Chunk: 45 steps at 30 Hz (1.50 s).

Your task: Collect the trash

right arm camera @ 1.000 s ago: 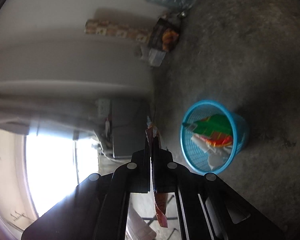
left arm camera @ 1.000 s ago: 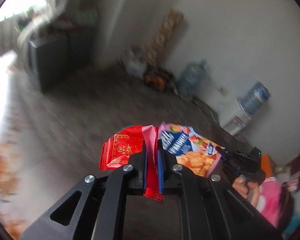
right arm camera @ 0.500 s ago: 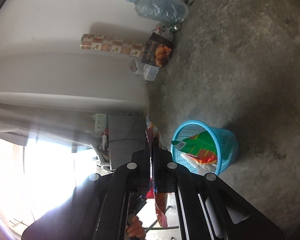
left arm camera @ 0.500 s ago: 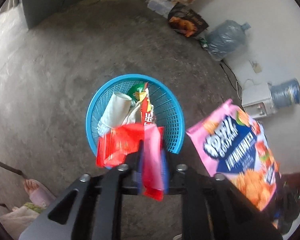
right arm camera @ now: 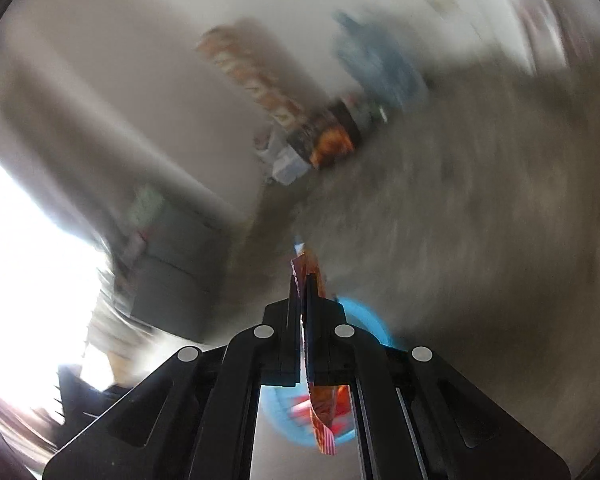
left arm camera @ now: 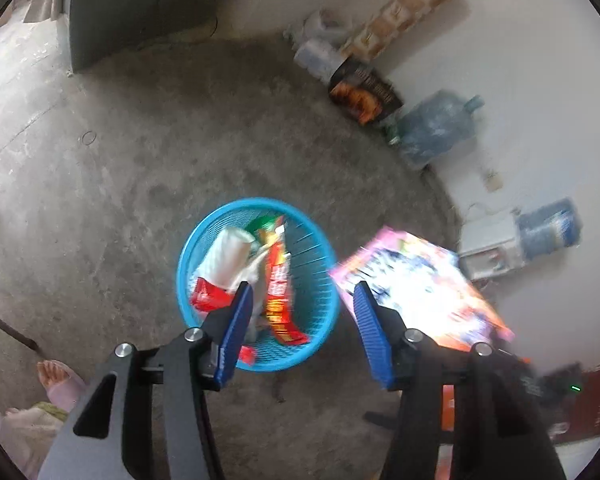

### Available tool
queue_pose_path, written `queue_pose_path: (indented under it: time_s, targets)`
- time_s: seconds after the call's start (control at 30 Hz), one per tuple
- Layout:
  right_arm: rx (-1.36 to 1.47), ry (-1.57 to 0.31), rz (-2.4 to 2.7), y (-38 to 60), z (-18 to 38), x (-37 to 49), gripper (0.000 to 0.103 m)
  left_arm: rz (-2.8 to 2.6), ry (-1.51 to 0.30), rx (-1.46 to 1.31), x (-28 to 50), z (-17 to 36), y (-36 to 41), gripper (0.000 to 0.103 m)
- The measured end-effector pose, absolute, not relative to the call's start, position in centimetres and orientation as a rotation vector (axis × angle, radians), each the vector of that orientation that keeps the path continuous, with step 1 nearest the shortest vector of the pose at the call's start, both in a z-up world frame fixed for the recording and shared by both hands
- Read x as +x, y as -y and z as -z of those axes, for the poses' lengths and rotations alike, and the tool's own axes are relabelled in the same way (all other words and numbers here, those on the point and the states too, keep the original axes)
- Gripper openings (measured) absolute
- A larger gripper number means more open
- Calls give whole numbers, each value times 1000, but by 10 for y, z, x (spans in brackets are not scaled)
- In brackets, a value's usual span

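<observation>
Left wrist: my left gripper [left arm camera: 300, 300] spread wide, empty, over blue basket [left arm camera: 324, 280] holding wrappers [left arm camera: 278, 280]; pink snack bag [left arm camera: 416, 288] hangs beside it. Right wrist, blurry: my right gripper [right arm camera: 305, 280] clamped on orange wrapper [right arm camera: 320, 412], basket [right arm camera: 374, 326] below.

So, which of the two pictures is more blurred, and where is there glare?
Right wrist view: heavy motion blur over walls and floor, window blown out white at left; only the right gripper and its wrapper are sharp. Left wrist view: mostly sharp, but glare washes out the pink snack bag.
</observation>
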State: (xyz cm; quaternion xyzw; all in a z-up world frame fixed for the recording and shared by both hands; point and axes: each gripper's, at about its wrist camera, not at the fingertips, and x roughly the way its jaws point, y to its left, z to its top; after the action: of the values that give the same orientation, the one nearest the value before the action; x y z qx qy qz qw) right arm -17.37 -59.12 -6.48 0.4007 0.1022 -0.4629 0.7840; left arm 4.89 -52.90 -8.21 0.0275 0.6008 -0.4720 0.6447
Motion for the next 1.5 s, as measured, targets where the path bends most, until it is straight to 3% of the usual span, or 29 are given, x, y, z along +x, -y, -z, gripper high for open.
queue_pose_path:
  time_s: [0.17, 0.37, 0.5, 0.77, 0.87, 0.9, 0.93, 1.0, 1.3, 1.5]
  targets:
    - [438, -474, 976, 561, 94, -88, 1, 1156, -1298, 6, 52, 18, 486, 58]
    - [261, -724, 883, 524, 160, -39, 1, 1135, -1204, 20, 73, -30, 401, 59]
    - [295, -751, 861, 528, 179, -27, 2, 1099, -1138, 17, 84, -46, 339, 60]
    - [693, -728, 931, 604, 199, -15, 3, 936, -1057, -48, 91, -47, 224, 61]
    - [819, -720, 862, 608, 194, -12, 16, 887, -1028, -74, 86, -44, 192, 65]
    - [847, -700, 835, 607, 187, -14, 25, 867, -1015, -91, 84, -43, 180, 67]
    - [854, -685, 817, 605, 182, -15, 41, 855, -1004, -97, 82, -42, 172, 68]
    - [836, -652, 805, 596, 164, -19, 59, 829, -979, -93, 78, -41, 161, 71]
    - [787, -542, 757, 553, 87, -45, 62, 790, -906, -79, 62, -52, 118, 80]
    - [512, -482, 641, 445, 3, -49, 90, 691, -787, -39, 35, -76, 85, 97]
